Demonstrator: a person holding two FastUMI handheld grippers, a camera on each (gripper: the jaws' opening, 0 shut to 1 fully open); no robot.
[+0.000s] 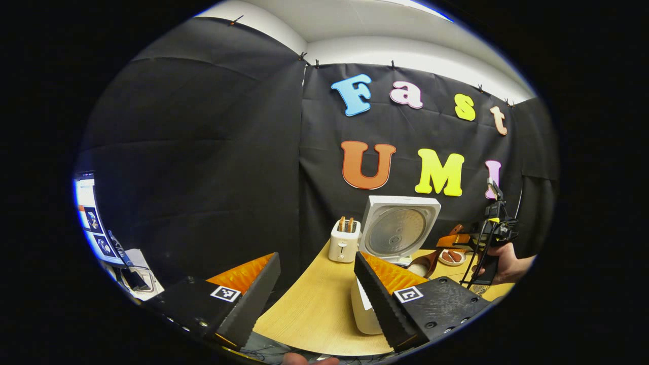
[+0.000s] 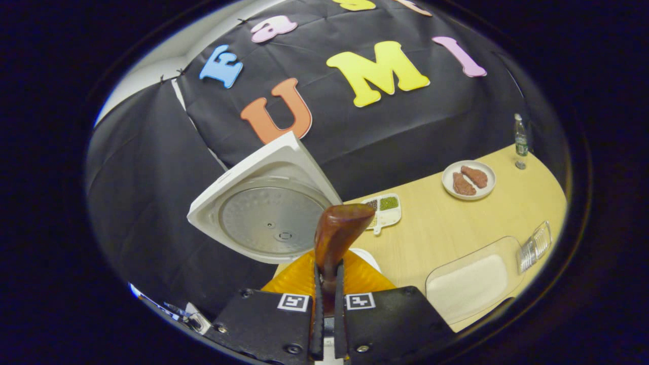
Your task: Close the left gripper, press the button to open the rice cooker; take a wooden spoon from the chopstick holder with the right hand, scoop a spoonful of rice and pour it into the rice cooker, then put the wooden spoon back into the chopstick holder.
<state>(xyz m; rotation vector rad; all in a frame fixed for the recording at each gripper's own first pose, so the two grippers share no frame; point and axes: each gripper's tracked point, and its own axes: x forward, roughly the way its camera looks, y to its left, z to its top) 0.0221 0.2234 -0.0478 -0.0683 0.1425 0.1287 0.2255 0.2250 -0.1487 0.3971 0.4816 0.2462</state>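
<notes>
Right gripper view: right gripper [image 2: 328,299] clamps wooden spoon [image 2: 335,238] over open rice cooker [image 2: 263,203], table's back edge | left gripper [image 1: 314,284] gapes, empty | risk: tilted bowl spills rice onto table [image 2: 446,228]

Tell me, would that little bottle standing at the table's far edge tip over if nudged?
Probably. The bottle stands tall and narrow on a small base, so a sideways nudge would likely topple it. It looks like plastic, likely light; once down, its round body might roll.
</notes>
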